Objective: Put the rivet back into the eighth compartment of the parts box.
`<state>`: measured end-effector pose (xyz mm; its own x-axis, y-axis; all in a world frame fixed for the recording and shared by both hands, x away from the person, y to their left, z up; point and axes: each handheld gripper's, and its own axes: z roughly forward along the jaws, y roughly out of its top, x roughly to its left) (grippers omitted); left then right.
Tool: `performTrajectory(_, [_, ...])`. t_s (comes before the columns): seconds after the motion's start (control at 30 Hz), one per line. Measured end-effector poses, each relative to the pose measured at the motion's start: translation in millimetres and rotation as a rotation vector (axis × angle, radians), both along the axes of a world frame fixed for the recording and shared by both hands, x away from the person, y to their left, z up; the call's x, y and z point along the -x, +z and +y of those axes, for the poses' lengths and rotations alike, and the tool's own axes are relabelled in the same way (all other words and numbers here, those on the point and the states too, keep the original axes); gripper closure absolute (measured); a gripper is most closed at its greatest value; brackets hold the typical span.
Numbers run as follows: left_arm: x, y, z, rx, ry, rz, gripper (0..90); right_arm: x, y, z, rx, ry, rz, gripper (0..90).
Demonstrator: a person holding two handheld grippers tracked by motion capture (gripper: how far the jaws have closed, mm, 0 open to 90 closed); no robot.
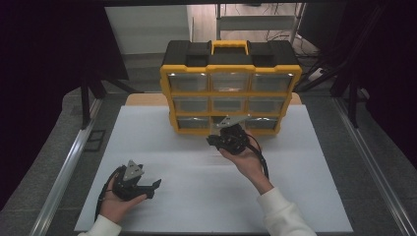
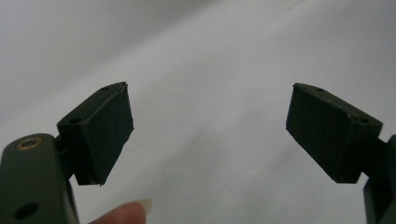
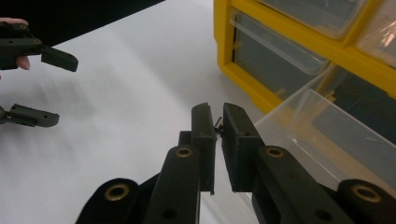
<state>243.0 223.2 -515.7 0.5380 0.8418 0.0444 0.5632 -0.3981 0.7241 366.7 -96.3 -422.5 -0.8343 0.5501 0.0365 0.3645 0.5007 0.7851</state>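
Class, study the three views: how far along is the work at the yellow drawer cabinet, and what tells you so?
Done: a clear drawer in the bottom row of the yellow drawer cabinet is pulled out. In hand: the right gripper, beside that drawer, is shut on a small dark part, too small to identify. The left gripper is open over the white tabletop. Left, probably: placing the part and closing the drawer.

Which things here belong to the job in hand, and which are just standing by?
In the job:
- right gripper, jaws nearly shut on a small dark item, too small to identify
- pulled-out clear drawer
- yellow drawer organizer

Standing by:
- left gripper, jaws open, nothing between them
- white table
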Motion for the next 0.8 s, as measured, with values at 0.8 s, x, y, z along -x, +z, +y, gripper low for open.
performTrajectory(0.8, [0.3,0.0,0.1,0.001,0.001,-0.001,15.2,-5.9,6.4,-16.7,-0.011,-0.063,-0.010,82.6])
